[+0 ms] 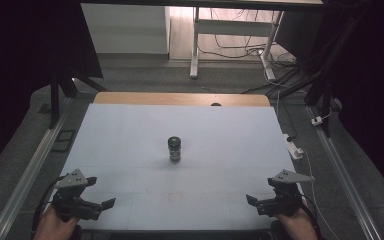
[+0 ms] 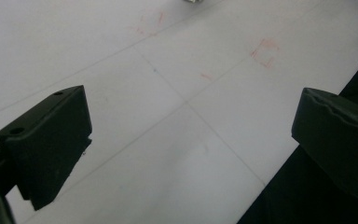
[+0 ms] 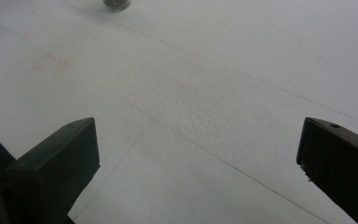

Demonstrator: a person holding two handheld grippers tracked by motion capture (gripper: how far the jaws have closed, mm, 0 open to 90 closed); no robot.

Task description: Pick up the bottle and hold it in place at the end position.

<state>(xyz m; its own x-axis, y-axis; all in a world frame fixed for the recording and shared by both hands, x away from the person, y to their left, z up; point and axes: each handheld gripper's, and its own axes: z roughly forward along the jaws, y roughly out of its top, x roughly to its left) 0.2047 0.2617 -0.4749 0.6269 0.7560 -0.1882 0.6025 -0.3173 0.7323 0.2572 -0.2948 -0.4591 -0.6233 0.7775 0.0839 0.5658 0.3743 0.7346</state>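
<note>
Item in hand: one small dark jar (image 1: 174,149), upright at the centre of the high view, on the white table (image 1: 130,150). Its base also shows at the top edge of the right gripper view (image 3: 116,4).
Left gripper (image 1: 92,197): lower left of the high view, jaws apart, nothing between them, well apart from the jar.
Right gripper (image 1: 260,197): lower right of the high view, jaws apart, nothing between them, equally far from the jar.
Step in hand, as judged: the approach; neither gripper has yet closed in on the jar.
Advice: bring one gripper in low and level, jaws kept wide, and you should straddle the jar's body below the cap before closing. Close slowly; the jar is narrow and tall and could tip if one jaw strikes first.
Second gripper: you may hold it clear, or use it to steady the jar.
Count: one jar, two grippers, one table.
Surface marks: faint red sketch marks (image 2: 265,52) on the table near the front edge; they are no obstruction.
</note>
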